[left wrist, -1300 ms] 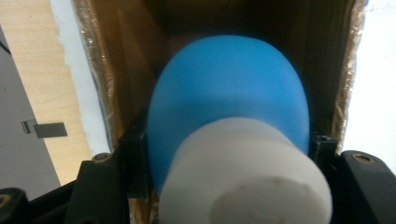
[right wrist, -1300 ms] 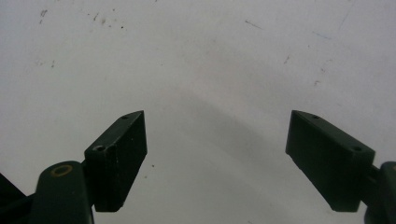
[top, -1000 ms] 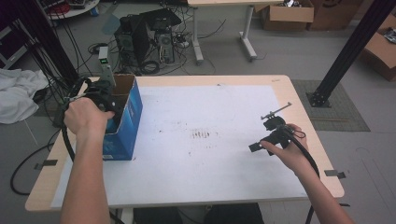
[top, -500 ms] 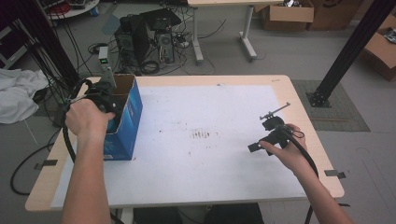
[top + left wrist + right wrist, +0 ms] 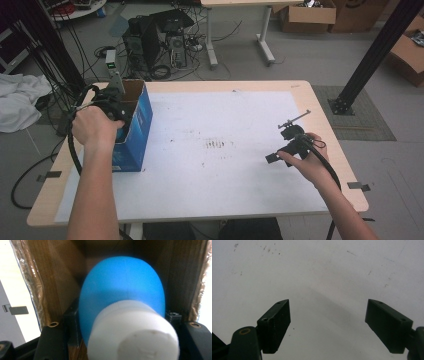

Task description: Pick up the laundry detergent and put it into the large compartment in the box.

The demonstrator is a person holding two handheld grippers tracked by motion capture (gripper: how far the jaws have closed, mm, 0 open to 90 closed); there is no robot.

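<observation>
Deep inside the blue cardboard box [image 5: 134,131], a blue bottle [image 5: 122,287] with a white cap [image 5: 133,333] is seen in the left gripper view, clamped between the two black jaws of the left gripper [image 5: 122,317], which press on its sides. Brown inner walls of the box are seen on both sides of the bottle. In the high view the left gripper [image 5: 111,102] is held in the left hand [image 5: 95,127] at the open top of the box, which stands at the left edge of the table [image 5: 240,86], near the far left corner. Well apart, near the right edge, the right gripper [image 5: 327,322] is held just above the white tabletop with its jaws spread wide and nothing between them.
</observation>
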